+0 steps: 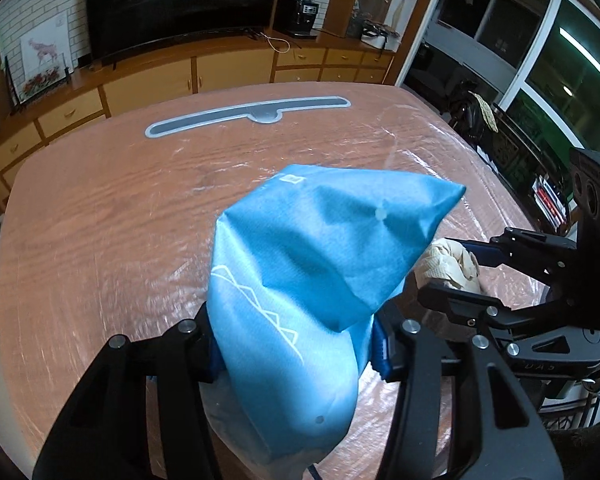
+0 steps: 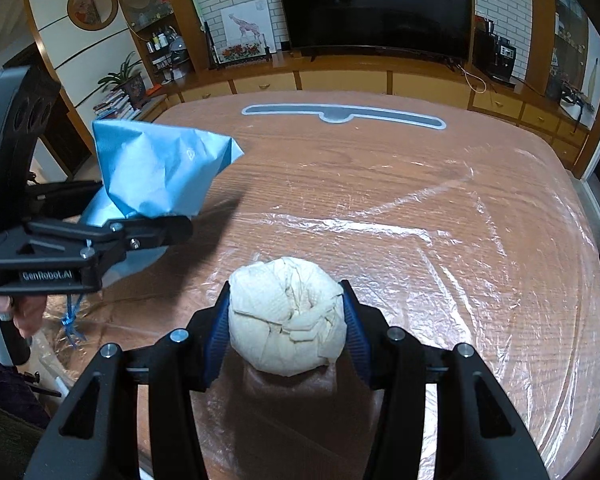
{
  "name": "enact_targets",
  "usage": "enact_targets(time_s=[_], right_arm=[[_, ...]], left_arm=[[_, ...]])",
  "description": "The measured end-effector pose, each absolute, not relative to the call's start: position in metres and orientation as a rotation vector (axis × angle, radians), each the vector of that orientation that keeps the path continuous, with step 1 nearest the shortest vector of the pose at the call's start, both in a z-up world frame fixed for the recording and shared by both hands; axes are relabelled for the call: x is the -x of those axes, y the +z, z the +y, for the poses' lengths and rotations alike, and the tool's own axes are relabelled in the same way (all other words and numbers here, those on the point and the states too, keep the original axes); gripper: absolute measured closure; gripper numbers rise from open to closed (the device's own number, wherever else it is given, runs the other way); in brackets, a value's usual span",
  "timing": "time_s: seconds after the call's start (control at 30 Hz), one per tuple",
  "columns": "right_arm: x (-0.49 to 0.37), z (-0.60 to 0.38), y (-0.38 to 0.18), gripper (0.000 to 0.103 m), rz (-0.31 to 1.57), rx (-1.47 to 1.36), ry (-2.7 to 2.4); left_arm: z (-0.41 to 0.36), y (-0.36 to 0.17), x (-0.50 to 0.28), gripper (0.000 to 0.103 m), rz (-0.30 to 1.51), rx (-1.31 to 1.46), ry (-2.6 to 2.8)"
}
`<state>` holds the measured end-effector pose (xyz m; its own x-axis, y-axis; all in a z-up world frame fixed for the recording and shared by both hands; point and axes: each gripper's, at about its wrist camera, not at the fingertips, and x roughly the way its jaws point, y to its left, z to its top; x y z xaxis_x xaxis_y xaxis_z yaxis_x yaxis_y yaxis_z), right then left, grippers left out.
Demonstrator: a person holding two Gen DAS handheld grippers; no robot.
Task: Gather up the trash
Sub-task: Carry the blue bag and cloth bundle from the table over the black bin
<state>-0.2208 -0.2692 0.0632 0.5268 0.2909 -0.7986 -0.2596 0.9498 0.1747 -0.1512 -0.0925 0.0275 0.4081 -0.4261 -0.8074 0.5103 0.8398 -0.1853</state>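
The blue bag (image 1: 300,280) was clamped in the left gripper (image 1: 296,344) beside the paper wad (image 2: 288,316), itself pinched in the right gripper (image 2: 286,320), likely for bagging.

Bag (image 1: 300,280) sits between the left gripper's (image 1: 296,344) jaws above the table's (image 1: 100,220) near edge, paper wad (image 2: 287,316) just to its right; the flat bar (image 2: 342,114) lies along the far edge.
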Motion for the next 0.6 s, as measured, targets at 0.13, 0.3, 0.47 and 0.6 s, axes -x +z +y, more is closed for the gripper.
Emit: enact_targets(time_s=[0.13, 0.3, 0.47, 0.6], right_arm=[[0.227, -0.276, 0.071, 0.053, 0.95, -0.051, 0.343], [0.237, -0.281, 0.08, 0.053, 0.936, -0.074, 0.371], [0.247, -0.282, 0.085, 0.053, 0.929, -0.06, 0.38], [0.259, -0.283, 0.09, 0.053, 0.921, -0.059, 0.394]], left_arm=[[-0.088, 0.034, 0.166, 0.049, 0.975, -0.068, -0.584], [-0.082, 0.042, 0.185, 0.049, 0.963, -0.045, -0.582], [-0.081, 0.044, 0.202, 0.049, 0.959, -0.043, -0.578], [-0.079, 0.044, 0.215, 0.049, 0.959, -0.039, -0.576]])
